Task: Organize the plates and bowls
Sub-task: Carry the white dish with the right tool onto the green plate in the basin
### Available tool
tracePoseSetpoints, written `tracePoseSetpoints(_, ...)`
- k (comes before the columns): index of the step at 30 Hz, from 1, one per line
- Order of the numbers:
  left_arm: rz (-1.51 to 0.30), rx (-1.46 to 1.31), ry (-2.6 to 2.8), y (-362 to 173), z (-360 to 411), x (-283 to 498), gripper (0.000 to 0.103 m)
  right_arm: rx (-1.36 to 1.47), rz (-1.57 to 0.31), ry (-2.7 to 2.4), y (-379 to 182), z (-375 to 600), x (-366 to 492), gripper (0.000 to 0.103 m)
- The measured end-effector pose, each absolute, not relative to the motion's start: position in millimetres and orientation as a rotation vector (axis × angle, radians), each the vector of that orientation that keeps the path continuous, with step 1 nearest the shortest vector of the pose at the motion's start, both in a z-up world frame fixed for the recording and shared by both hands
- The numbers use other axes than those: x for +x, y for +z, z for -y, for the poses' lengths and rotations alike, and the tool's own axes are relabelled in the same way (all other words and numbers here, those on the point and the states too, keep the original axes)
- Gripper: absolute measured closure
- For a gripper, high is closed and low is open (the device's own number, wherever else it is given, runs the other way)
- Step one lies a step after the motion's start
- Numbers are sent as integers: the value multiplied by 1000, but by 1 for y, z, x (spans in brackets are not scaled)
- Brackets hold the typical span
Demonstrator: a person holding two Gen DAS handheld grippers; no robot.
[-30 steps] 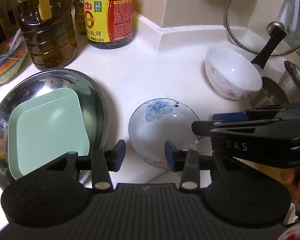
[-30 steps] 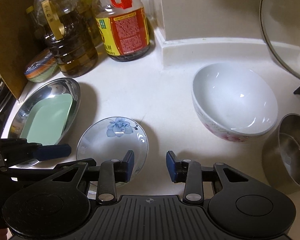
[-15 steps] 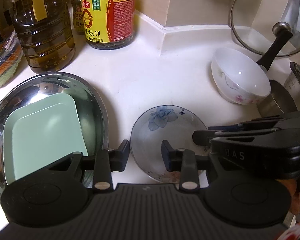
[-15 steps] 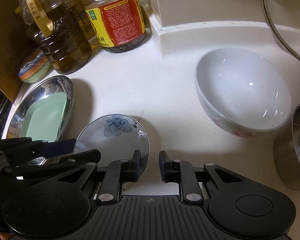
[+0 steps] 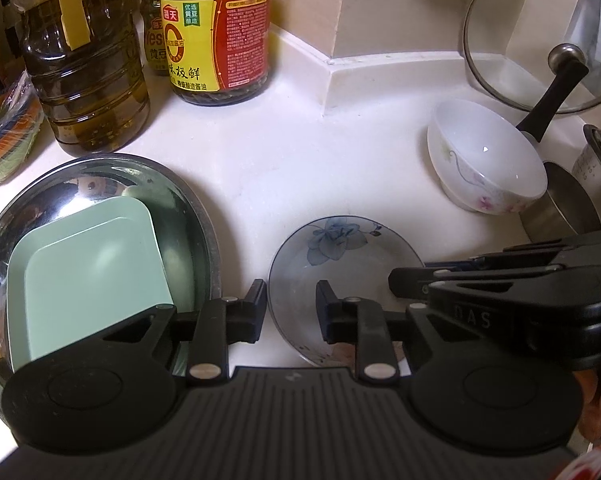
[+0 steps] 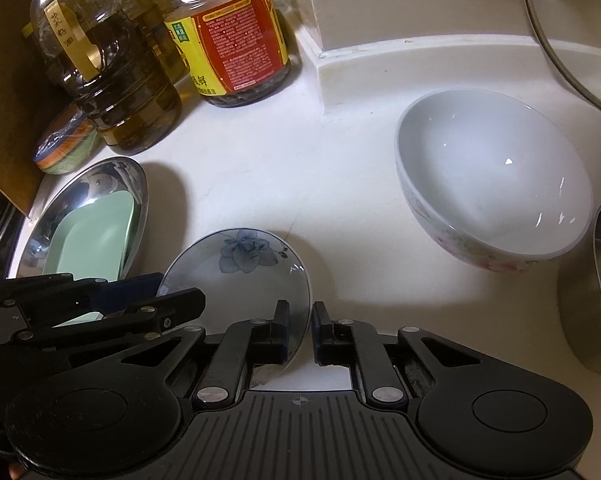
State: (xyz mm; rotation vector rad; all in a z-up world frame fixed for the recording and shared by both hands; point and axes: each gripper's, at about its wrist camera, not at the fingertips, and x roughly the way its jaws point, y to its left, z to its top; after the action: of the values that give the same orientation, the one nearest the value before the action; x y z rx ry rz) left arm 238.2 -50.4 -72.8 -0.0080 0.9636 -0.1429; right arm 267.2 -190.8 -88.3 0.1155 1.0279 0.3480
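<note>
A small round plate with a blue flower (image 5: 342, 264) lies on the white counter; it also shows in the right wrist view (image 6: 240, 276). My left gripper (image 5: 291, 310) straddles its left rim, jaws narrowly apart. My right gripper (image 6: 301, 334) straddles its right rim, jaws almost closed on it; it shows in the left wrist view (image 5: 424, 276). A green square plate (image 5: 88, 272) lies in a steel dish (image 5: 112, 172). A white floral bowl (image 6: 496, 176) stands at the right.
Oil bottle (image 5: 84, 60), soy sauce jug (image 5: 216, 32) and wrapped bowls (image 5: 4, 144) stand at the back left. A glass lid (image 5: 540, 32) leans on the back right wall. A steel pot (image 6: 600, 280) sits at the right.
Both grippers have narrowed their jaws and moved in onto the flower plate's opposite rims. The right jaws have closed most.
</note>
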Motion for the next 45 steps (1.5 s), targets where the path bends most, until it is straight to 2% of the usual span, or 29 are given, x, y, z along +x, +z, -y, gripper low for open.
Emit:
tracePoseSetpoints(11, -950, -12, -161, -68, 53, 235, 79, 140, -981, 324, -78, 198, 263, 96)
tracePoseSetpoints(29, -870, -24, -149, -43, 41, 233, 79, 168, -919, 342, -56, 194, 261, 97)
tracePoseSetpoints(45, -789, -70, 48, -17, -37, 211, 79, 138, -866, 527, -30, 115, 268, 97)
